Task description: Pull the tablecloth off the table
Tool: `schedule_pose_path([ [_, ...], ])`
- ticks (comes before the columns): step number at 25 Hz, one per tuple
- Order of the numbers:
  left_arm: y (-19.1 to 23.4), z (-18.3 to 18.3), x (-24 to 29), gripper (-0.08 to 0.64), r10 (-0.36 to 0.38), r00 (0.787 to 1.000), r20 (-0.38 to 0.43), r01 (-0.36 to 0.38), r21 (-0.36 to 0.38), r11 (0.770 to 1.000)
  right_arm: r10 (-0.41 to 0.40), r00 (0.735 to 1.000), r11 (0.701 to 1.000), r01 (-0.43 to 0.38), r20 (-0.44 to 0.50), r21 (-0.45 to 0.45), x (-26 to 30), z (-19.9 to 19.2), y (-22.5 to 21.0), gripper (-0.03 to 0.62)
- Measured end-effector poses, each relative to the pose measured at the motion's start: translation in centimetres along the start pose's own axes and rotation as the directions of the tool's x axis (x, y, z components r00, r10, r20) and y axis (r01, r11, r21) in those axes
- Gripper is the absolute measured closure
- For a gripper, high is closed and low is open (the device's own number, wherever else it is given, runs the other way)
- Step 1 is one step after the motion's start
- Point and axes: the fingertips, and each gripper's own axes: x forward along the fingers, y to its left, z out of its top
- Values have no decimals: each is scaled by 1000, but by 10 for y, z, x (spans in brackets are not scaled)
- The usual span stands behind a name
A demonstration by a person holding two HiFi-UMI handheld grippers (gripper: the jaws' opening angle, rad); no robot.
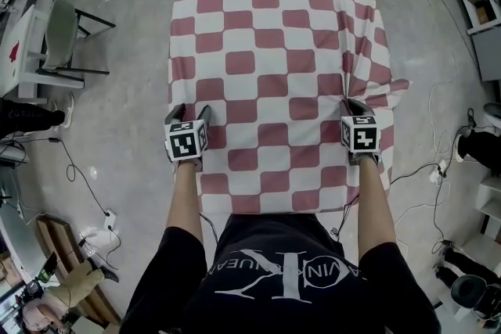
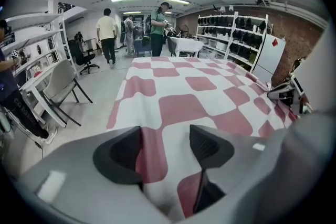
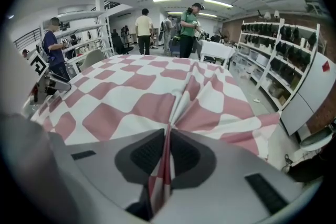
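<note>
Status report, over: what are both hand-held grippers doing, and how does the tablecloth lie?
Left hand-held gripper open, tablecloth between jaws, unpinched. Right hand-held gripper shut on a tablecloth fold. Tablecloth mostly spread, nothing on top.

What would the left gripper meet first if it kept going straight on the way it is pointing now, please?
Most likely the red-and-white checked tablecloth: it lies between the open fingers of the left gripper and stretches ahead. Nothing else shows on it in that line, though how low the gripper aims is hard to judge.
</note>
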Motion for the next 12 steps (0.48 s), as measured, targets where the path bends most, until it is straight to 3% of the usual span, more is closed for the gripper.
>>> schedule_pose_path([
  [12, -15, 2, -1, 395, 24, 1000, -14, -24, 11, 1000, 12, 1000, 1000, -12, 16, -21, -1, 2, 3, 555],
])
